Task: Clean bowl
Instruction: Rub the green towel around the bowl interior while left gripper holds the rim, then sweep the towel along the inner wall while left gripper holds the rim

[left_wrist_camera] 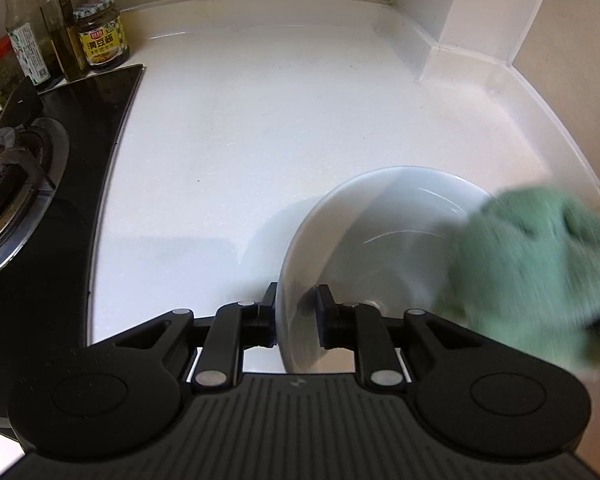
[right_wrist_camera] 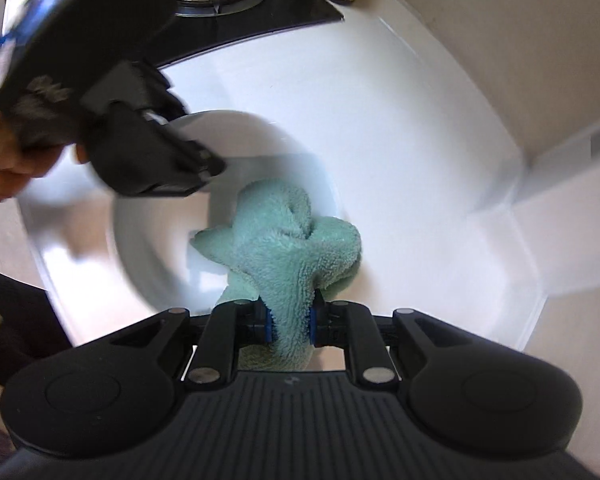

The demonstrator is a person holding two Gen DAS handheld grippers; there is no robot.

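Note:
A white bowl (left_wrist_camera: 380,236) sits on the white counter, tilted toward the right. My left gripper (left_wrist_camera: 296,312) is shut on the bowl's near rim, one finger outside and one inside. In the right wrist view the bowl (right_wrist_camera: 148,240) lies below, with the left gripper (right_wrist_camera: 196,168) clamped on its far-left rim. My right gripper (right_wrist_camera: 291,322) is shut on a green terry cloth (right_wrist_camera: 288,248), whose bunched end presses inside the bowl. The cloth (left_wrist_camera: 532,276) shows blurred at the right of the left wrist view.
A black gas hob (left_wrist_camera: 40,208) with a burner lies to the left. Sauce bottles and a jar (left_wrist_camera: 102,34) stand behind it by the wall. A white counter (left_wrist_camera: 280,120) runs to a corner with a boxed column (left_wrist_camera: 480,20) at the right.

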